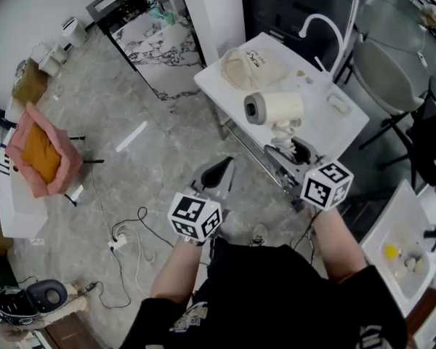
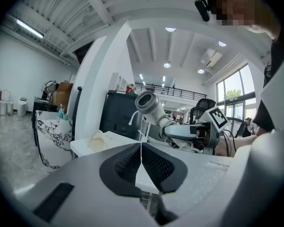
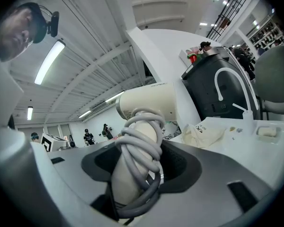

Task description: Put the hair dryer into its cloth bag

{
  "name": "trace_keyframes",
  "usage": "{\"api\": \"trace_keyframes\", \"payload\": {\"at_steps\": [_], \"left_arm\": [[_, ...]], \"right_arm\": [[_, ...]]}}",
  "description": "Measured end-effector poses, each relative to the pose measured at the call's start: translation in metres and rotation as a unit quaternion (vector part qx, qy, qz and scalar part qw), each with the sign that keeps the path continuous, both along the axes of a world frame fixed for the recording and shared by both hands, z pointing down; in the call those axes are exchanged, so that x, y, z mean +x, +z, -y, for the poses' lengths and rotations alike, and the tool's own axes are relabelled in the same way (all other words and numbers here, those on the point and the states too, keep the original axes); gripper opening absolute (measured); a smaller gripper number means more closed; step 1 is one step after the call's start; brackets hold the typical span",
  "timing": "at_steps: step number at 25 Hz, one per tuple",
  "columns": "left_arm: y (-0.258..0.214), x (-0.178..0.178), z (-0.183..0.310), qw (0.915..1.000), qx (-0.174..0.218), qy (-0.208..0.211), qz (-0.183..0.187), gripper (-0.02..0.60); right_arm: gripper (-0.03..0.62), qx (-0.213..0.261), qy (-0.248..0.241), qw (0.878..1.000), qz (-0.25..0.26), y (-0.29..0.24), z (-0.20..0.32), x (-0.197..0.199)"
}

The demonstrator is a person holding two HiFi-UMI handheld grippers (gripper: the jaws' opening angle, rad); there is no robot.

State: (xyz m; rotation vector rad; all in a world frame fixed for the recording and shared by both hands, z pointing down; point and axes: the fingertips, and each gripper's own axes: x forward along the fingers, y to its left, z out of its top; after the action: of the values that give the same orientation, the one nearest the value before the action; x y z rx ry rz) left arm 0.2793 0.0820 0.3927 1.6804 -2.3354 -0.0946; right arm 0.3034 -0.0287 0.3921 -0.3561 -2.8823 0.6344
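Right gripper (image 3: 137, 174): clamped on hair dryer (image 1: 275, 109) handle, cord coils under my pads; dryer up over mid-table (image 1: 327, 133).
Left gripper (image 2: 141, 162): jaws together, empty, off table's near-left edge.
Cloth bag (image 1: 251, 67): slumped at table's far end, mouth not held open.
Risk: coils may roll under pads, dryer twists or drops; w/ bag unheld, nozzle likely shoves it along table.

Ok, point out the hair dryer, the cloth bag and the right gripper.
hair dryer (image 1: 280, 107), head view, on its cream barrel.
cloth bag (image 1: 251, 67), head view, mid fabric.
right gripper (image 3: 135, 167), right gripper view, between its jaws.
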Motion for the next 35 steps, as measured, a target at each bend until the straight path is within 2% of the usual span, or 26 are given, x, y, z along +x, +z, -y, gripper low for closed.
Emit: {"api": "trace_keyframes", "payload": {"at_steps": [11, 16, 24, 35], "left_arm": [[0.004, -0.010, -0.016, 0.9999, -0.011, 0.007, 0.005, 0.013], [0.005, -0.021, -0.030, 0.9999, -0.013, 0.008, 0.005, 0.095], [0.006, -0.049, -0.056, 0.9997, -0.012, 0.021, 0.002, 0.123], [0.002, -0.100, -0.103, 0.9990, -0.004, 0.044, -0.004, 0.123]], "right_arm": [[0.239, -0.008, 0.012, 1.000, -0.004, 0.002, -0.008, -0.008], [0.239, -0.008, 0.020, 1.000, -0.010, 0.005, -0.019, -0.014], [0.239, -0.011, 0.038, 0.999, -0.014, 0.004, -0.042, -0.037], [0.239, -0.013, 0.077, 0.997, -0.025, 0.001, -0.083, -0.075]]}}
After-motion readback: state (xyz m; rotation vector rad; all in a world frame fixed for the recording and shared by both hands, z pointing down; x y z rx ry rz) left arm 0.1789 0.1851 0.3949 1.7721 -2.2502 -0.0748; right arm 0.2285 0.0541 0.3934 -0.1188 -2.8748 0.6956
